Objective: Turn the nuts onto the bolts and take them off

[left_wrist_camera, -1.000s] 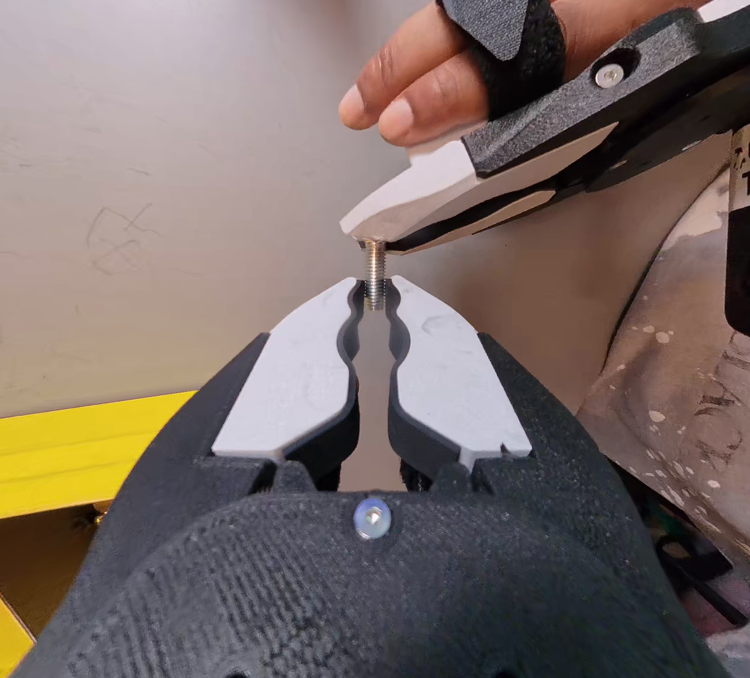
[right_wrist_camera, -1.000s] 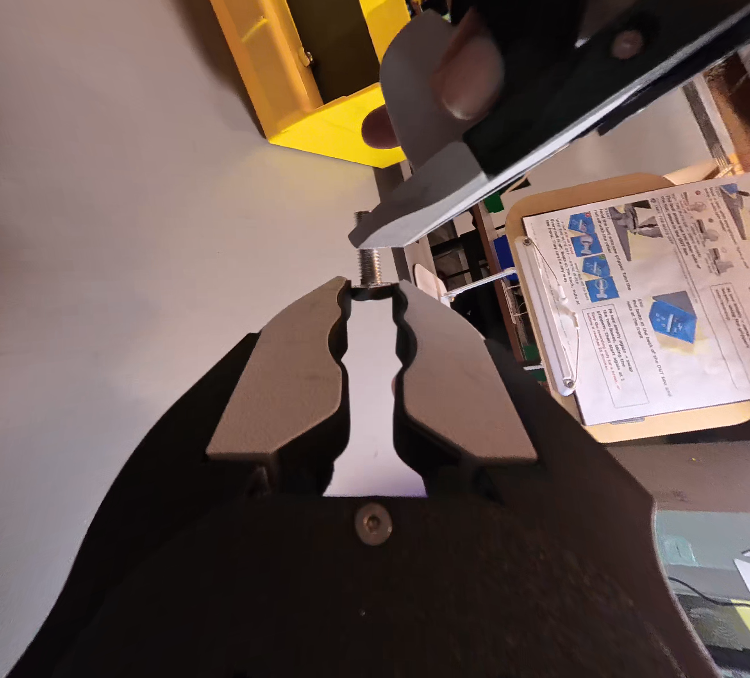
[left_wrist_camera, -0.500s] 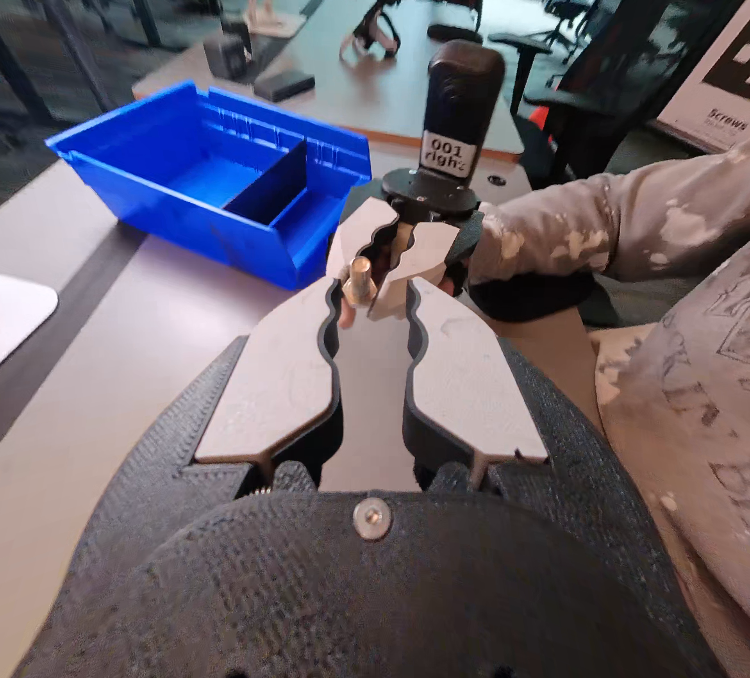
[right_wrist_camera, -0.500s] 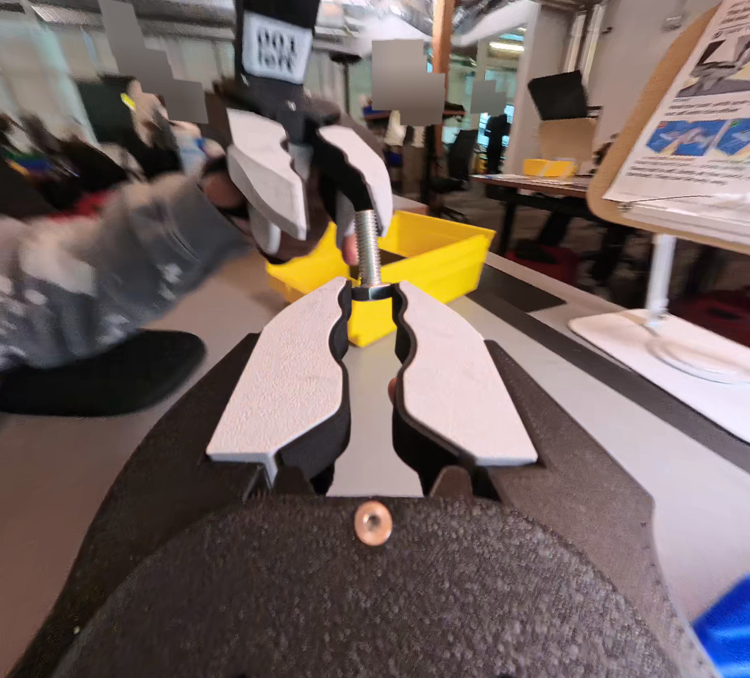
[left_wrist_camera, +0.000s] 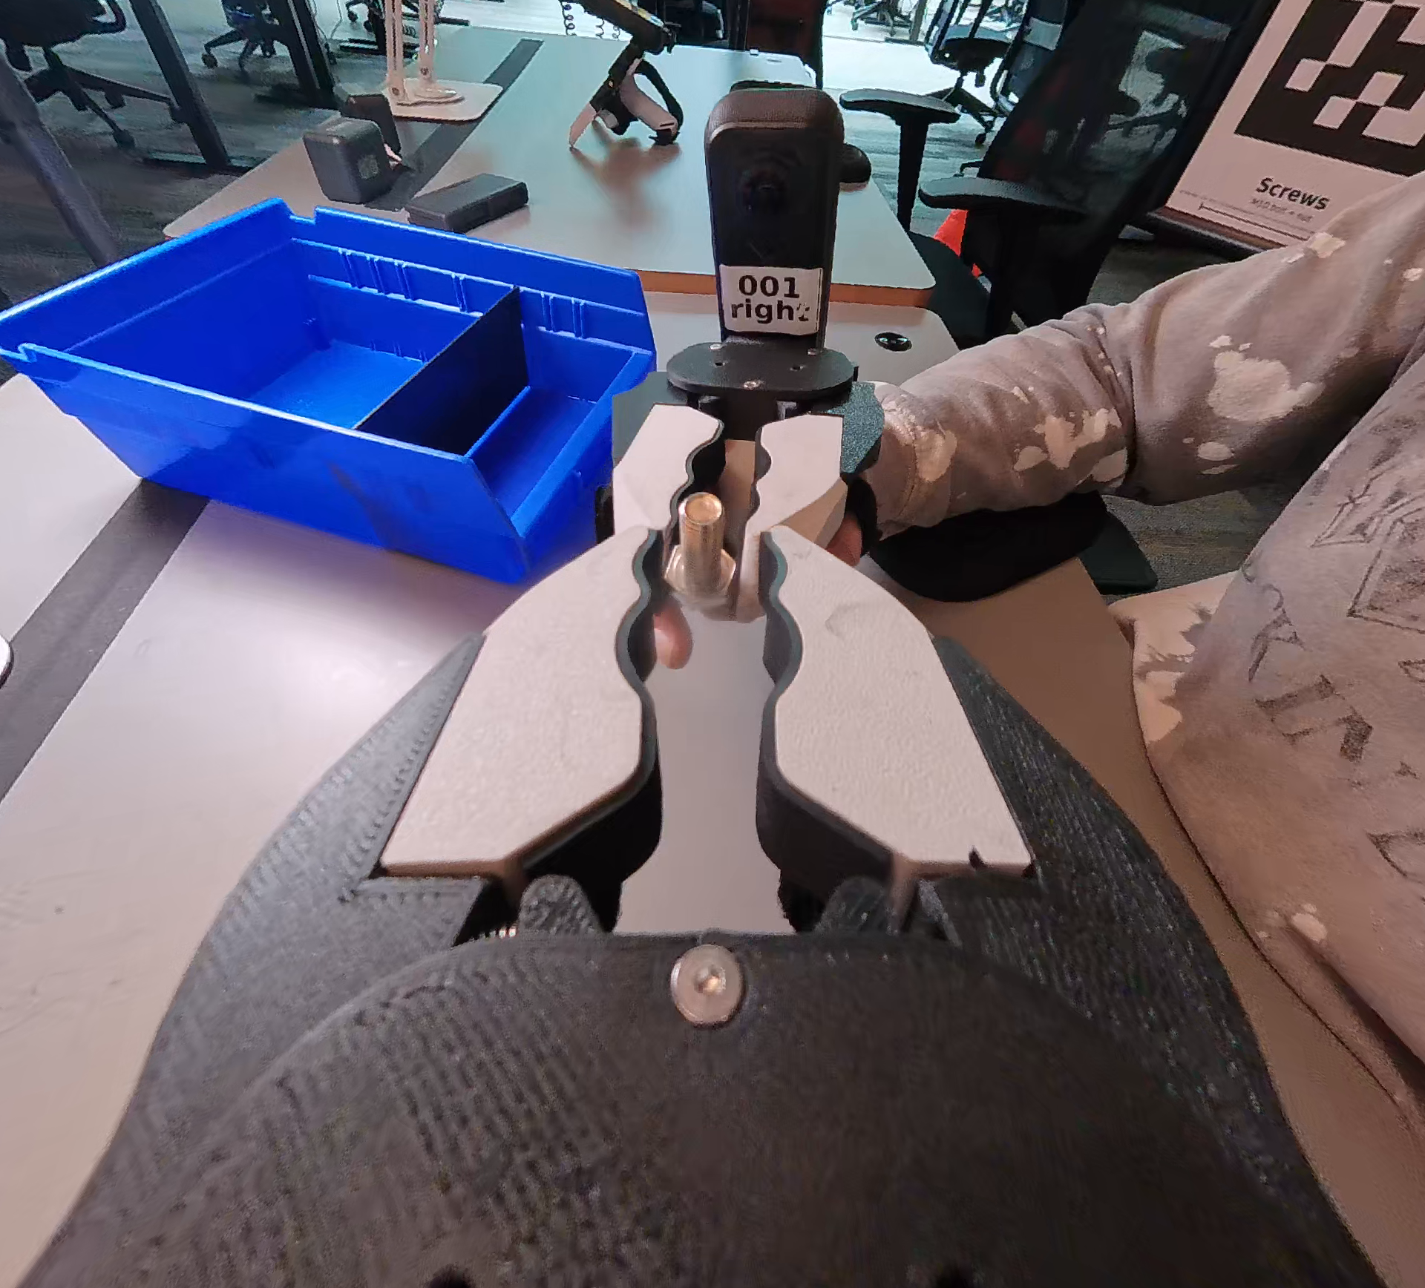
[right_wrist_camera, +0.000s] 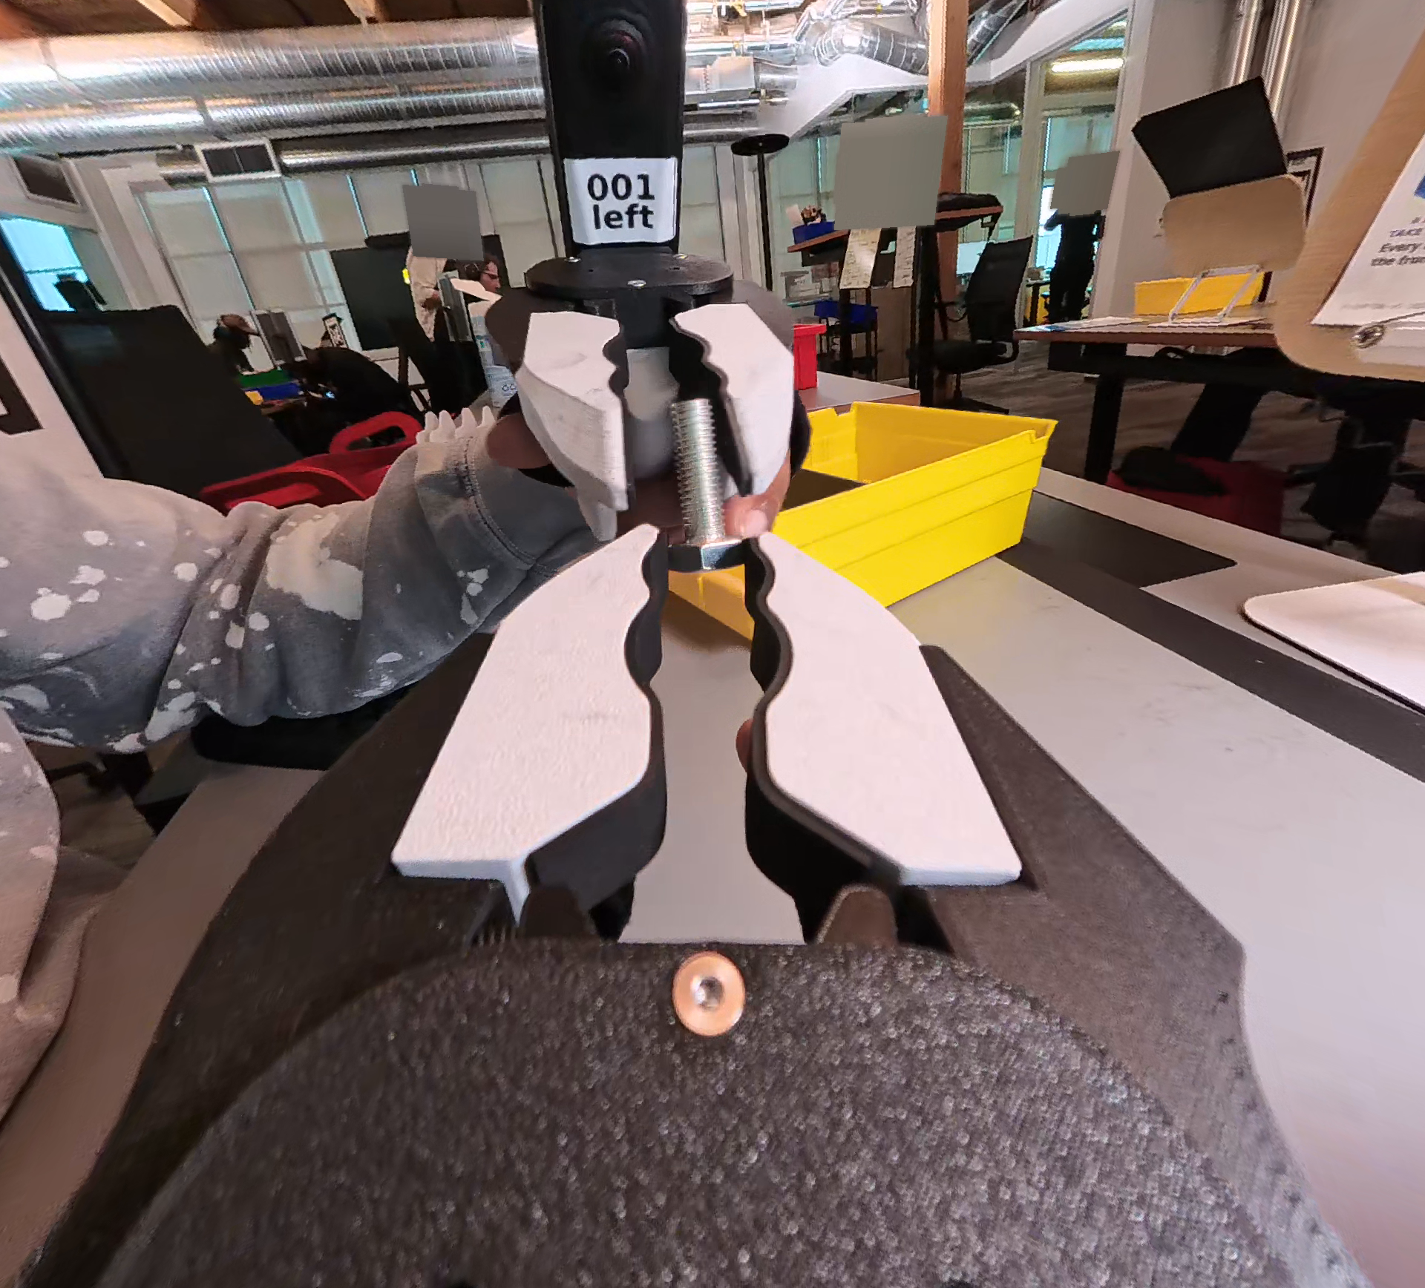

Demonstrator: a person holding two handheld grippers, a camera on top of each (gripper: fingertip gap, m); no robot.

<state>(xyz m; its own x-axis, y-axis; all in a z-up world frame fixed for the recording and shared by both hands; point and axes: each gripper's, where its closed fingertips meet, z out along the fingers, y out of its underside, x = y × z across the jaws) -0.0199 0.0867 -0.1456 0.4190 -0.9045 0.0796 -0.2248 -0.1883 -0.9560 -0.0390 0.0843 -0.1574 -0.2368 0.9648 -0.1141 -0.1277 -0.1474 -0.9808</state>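
A silver threaded bolt [right_wrist_camera: 698, 472] stands roughly upright between the two grippers, which face each other above the grey table [left_wrist_camera: 231, 711]. My right gripper [right_wrist_camera: 705, 542] is shut on the hex end [right_wrist_camera: 703, 556] at the bolt's bottom. My left gripper [left_wrist_camera: 713, 549] has its jaws apart, wider than the shank, on either side of the bolt [left_wrist_camera: 698, 530]. In the right wrist view the shank lies against one finger of the left gripper [right_wrist_camera: 682, 480], with a gap to the other. I cannot tell whether the hex piece is a nut or the bolt's head.
A blue divided bin [left_wrist_camera: 308, 449] sits on the table to the left in the left wrist view. A yellow bin [right_wrist_camera: 925, 503] sits behind the grippers in the right wrist view. A white stand base [right_wrist_camera: 1349, 634] and a clipboard [right_wrist_camera: 1357, 249] are at the right. The person's sleeves [left_wrist_camera: 1079, 418] flank the work. Both grippers' tips are close together, under 4 cm apart.
Both grippers have swung up from pointing down at the table to level, facing each other. My left gripper, shut on the thread a second ago, has opened wider. The right keeps its hold.
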